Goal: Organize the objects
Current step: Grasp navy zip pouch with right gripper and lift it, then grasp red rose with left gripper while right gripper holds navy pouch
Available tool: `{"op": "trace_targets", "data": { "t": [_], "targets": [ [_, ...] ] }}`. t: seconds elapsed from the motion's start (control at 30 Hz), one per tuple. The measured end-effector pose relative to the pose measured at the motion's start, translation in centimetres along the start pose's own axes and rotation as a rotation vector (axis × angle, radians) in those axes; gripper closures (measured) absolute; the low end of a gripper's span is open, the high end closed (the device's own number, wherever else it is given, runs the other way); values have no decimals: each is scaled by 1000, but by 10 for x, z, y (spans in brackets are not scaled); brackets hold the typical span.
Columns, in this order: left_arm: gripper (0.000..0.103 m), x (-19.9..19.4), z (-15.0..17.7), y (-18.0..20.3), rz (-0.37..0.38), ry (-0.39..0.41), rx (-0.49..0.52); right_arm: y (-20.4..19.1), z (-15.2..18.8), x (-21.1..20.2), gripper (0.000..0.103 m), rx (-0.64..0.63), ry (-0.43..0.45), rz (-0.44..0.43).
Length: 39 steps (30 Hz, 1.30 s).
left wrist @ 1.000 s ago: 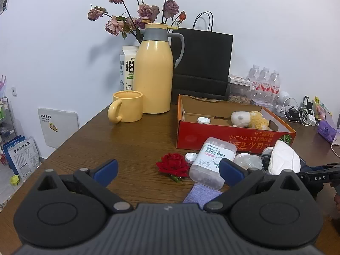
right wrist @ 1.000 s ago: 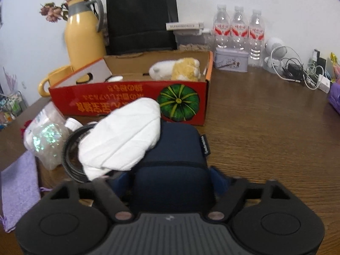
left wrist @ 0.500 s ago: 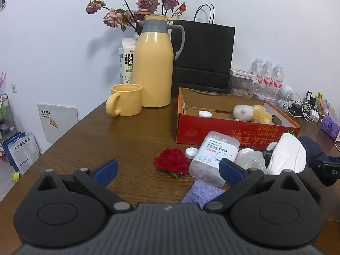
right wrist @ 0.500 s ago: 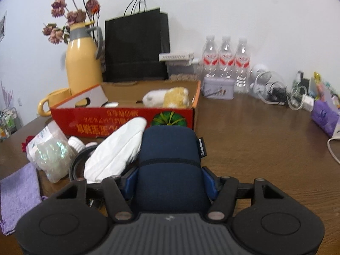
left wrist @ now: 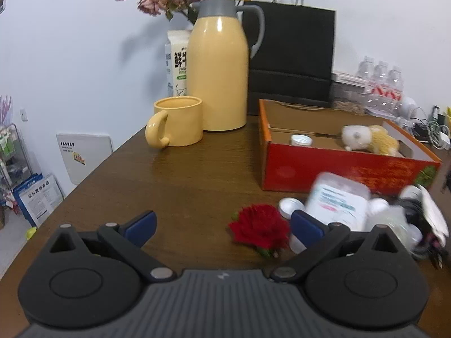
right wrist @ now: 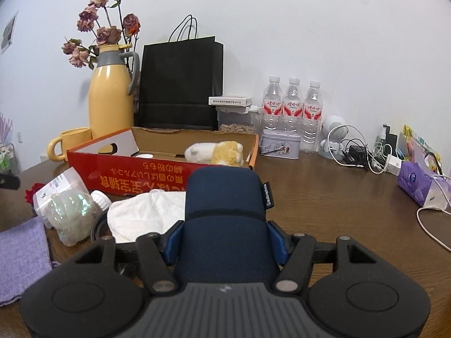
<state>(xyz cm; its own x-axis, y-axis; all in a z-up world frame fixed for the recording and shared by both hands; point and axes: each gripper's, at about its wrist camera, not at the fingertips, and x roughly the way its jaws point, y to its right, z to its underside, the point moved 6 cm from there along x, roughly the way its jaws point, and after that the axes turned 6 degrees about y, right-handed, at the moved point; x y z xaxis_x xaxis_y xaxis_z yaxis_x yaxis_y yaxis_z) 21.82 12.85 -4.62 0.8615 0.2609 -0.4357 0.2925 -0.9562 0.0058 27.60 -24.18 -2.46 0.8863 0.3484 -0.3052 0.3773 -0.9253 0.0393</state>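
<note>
My right gripper (right wrist: 225, 239) is shut on a navy blue zip case (right wrist: 225, 197), its blue pads pressing both sides, held just above the table. A white cloth (right wrist: 146, 214) lies left of the case over a black ring. Behind them stands the open red box (right wrist: 135, 177) holding a plush toy (right wrist: 217, 152). My left gripper (left wrist: 222, 224) is open and empty, low over the table. A red rose (left wrist: 260, 229) lies just inside its right finger. A clear plastic jar (left wrist: 336, 201) and a small metal tin (left wrist: 291, 205) lie beyond it.
A yellow jug (left wrist: 217, 73), a yellow mug (left wrist: 177, 121) and a black paper bag (right wrist: 180, 84) stand at the back. Water bottles (right wrist: 293, 104), a tin (right wrist: 280, 148), cables (right wrist: 363, 152) and a purple tissue pack (right wrist: 420, 180) fill the right. A purple cloth (right wrist: 19, 253) lies front left.
My right gripper closed on the navy case and tilted up with it; the white cloth slid off to the left. My left gripper moved forward and lower, nearer the rose.
</note>
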Motion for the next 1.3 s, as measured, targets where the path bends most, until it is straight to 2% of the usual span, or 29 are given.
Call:
{"op": "trace_targets", "data": {
  "t": [0.2,0.27,0.37,0.4,0.43,0.47,0.6,0.77,0.93,1.07,1.3],
  "targets": [
    [0,36,2,-1,43,-32,-75,-3,1,1,43,-12,3,6],
    [4,44,8,-1,56,-55,-97,-3,1,1,43,-12,0,5],
    [22,48,14,-3,85,-83,-121,-3,1,3,43,-14,-10,2],
    [35,48,14,-4,95,-85,-131,-4,2,4,43,-16,-14,-1],
    [54,48,15,-4,102,-87,-135,-4,2,4,43,-16,-16,-3],
    [64,48,16,-3,113,-93,-137,-5,2,4,43,-18,-16,-5],
    [67,45,15,2,133,-67,-129,-5,2,3,43,-22,-13,-7],
    [67,40,13,1,96,-38,-128,-6,1,1,43,-28,-1,-8],
    [67,26,0,0,73,26,-138,-5,-1,1,43,-27,5,-8],
    [67,10,-20,16,111,87,-96,-5,-13,-1,43,-24,27,-17],
    [67,-1,-73,59,188,196,-42,-25,-62,12,43,-58,98,-68]
  ]
}}
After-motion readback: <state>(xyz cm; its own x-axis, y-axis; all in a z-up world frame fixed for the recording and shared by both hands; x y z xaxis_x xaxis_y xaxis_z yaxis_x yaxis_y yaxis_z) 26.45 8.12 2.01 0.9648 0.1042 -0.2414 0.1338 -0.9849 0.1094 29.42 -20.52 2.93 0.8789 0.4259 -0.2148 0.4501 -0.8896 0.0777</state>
